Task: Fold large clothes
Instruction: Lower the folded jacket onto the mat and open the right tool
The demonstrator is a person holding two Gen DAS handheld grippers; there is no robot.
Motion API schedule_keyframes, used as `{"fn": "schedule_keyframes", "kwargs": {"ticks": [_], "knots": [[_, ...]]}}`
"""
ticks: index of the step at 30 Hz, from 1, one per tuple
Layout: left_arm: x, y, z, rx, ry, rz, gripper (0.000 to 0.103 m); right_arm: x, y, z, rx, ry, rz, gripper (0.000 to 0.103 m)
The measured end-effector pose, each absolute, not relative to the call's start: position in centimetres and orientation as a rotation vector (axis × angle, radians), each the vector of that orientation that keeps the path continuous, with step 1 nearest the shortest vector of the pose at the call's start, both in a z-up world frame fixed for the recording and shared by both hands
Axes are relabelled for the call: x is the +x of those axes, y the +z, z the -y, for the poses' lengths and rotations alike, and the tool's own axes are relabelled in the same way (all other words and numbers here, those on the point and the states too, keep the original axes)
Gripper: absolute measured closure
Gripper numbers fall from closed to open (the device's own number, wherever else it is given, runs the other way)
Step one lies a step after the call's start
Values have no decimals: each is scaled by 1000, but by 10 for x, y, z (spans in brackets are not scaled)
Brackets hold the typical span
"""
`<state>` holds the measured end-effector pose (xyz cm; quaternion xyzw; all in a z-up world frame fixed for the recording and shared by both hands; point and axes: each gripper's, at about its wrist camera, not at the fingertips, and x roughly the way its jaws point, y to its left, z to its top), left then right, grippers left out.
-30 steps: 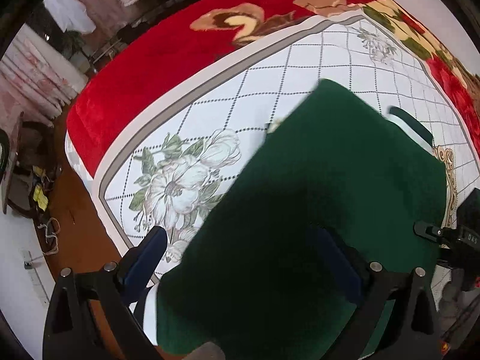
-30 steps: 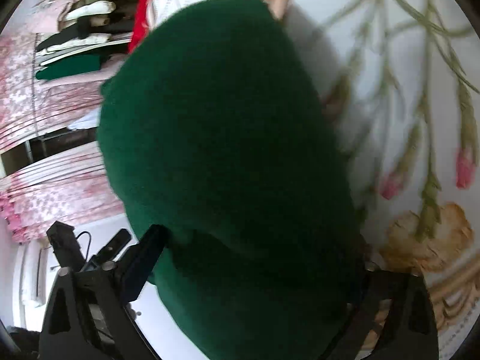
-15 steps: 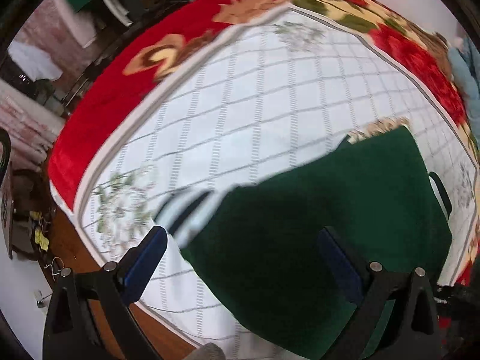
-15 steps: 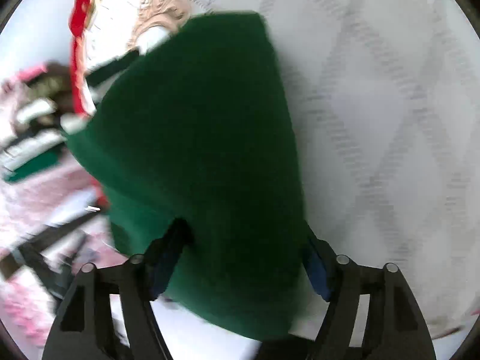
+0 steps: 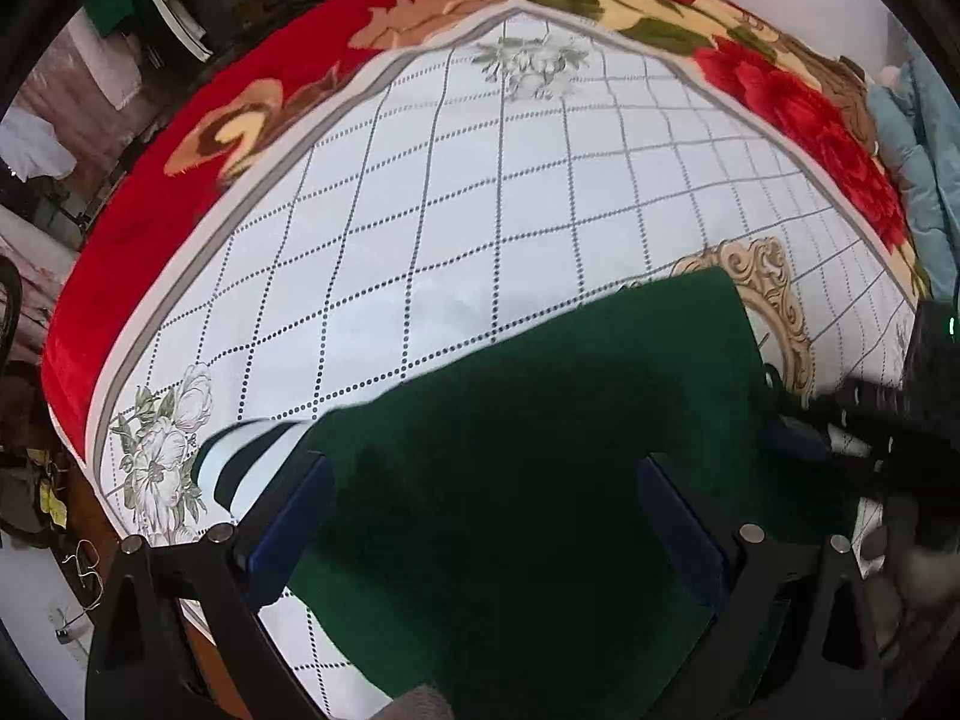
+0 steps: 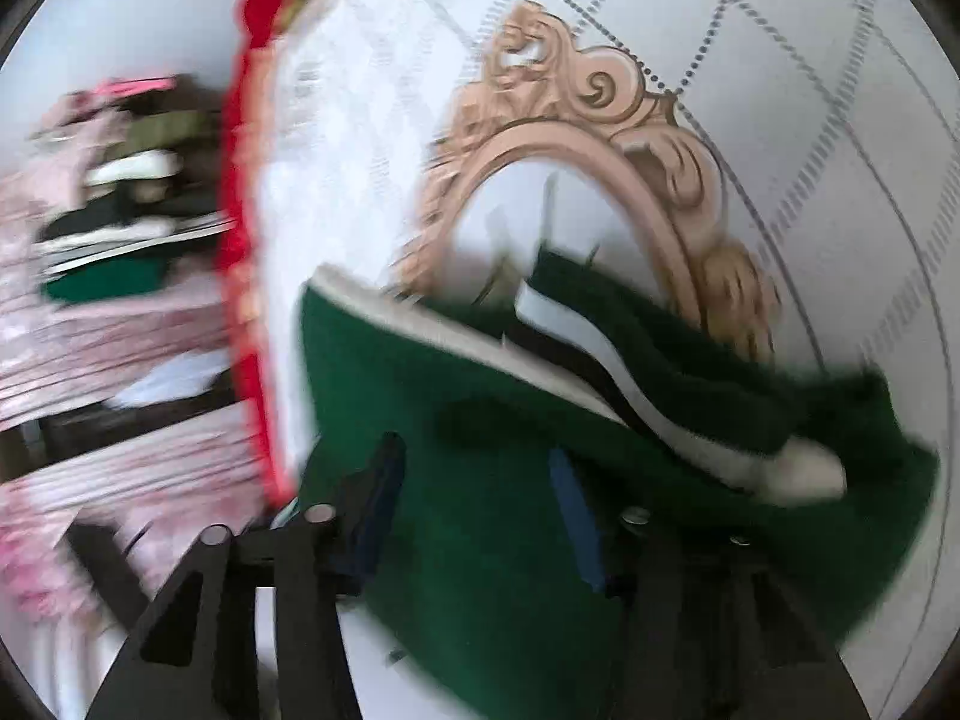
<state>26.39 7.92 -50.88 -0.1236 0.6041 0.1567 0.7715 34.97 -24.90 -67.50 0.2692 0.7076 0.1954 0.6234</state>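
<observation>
Left wrist view: green garment (image 5: pixel 540 450) lies long-axis left-right, striped cuff (image 5: pixel 240 462) pointing left; left jaws apart, right jaws clamped on it.

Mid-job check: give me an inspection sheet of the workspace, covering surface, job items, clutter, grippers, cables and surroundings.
Surface: bed with a white checked cover, red floral blanket beneath.
Job's things: dark green garment lying on the cover, striped cuff showing at its left edge.
Clutter: light blue fabric at the bed's far right.
Grippers: left gripper open above the garment; right gripper, blurred, jaws narrowed with green cloth between them, grip unclear.
Cables: thin wires on the floor, lower left.
Surroundings: stacked clothes on shelving, pink curtain below.
</observation>
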Motion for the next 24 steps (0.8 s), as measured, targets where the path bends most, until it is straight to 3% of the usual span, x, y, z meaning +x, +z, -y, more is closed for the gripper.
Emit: {"fn": "schedule_keyframes", "kwargs": {"ticks": [5, 7, 9, 11, 15, 24], "knots": [[262, -506, -97, -283, 299, -1328, 0, 351, -616, 246, 570, 384, -1626, 52], [263, -499, -104, -283, 289, -1315, 0, 350, -579, 264, 489, 362, -1553, 33], [265, -497, -111, -283, 278, -1303, 0, 354, -570, 268, 426, 343, -1524, 26], [270, -498, -119, -286, 270, -1298, 0, 355, -589, 273, 435, 348, -1566, 26], [282, -502, -133, -290, 251, -1301, 0, 352, -679, 253, 587, 321, -1811, 26], [328, -505, -100, -116, 32, -1315, 0, 331, -576, 280, 448, 204, -1521, 25]]}}
